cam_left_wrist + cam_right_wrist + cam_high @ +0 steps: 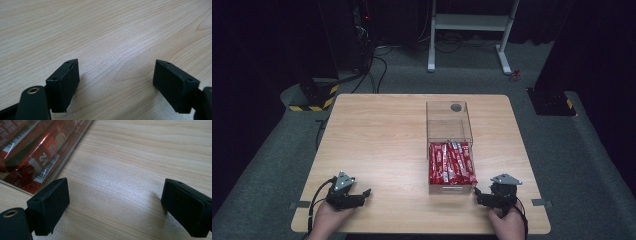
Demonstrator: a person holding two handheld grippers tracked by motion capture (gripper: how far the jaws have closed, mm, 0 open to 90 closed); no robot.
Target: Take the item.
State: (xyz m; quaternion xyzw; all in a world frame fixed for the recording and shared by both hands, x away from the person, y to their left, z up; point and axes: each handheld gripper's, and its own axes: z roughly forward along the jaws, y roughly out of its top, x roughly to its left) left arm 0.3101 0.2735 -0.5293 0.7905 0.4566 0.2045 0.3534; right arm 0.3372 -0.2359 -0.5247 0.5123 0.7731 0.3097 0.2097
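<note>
Red packets (452, 162) with barcodes and a readable "2" fill the clear box (448, 120), centre frame; both tongs (362, 194) (478, 192) gape wide, empty.

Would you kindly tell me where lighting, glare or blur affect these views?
High view: light wooden table well lit, surroundings dark. Left gripper view: soft sheen on the wood, black jaws slightly blurred. Right gripper view: glare streaks on the red snack packets behind the clear plastic box wall.

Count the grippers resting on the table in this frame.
2. The left gripper sits at the near left edge of the wooden table, jaws open and empty. The right gripper sits near right, beside the clear drawer of red snack packets, also open.
</note>
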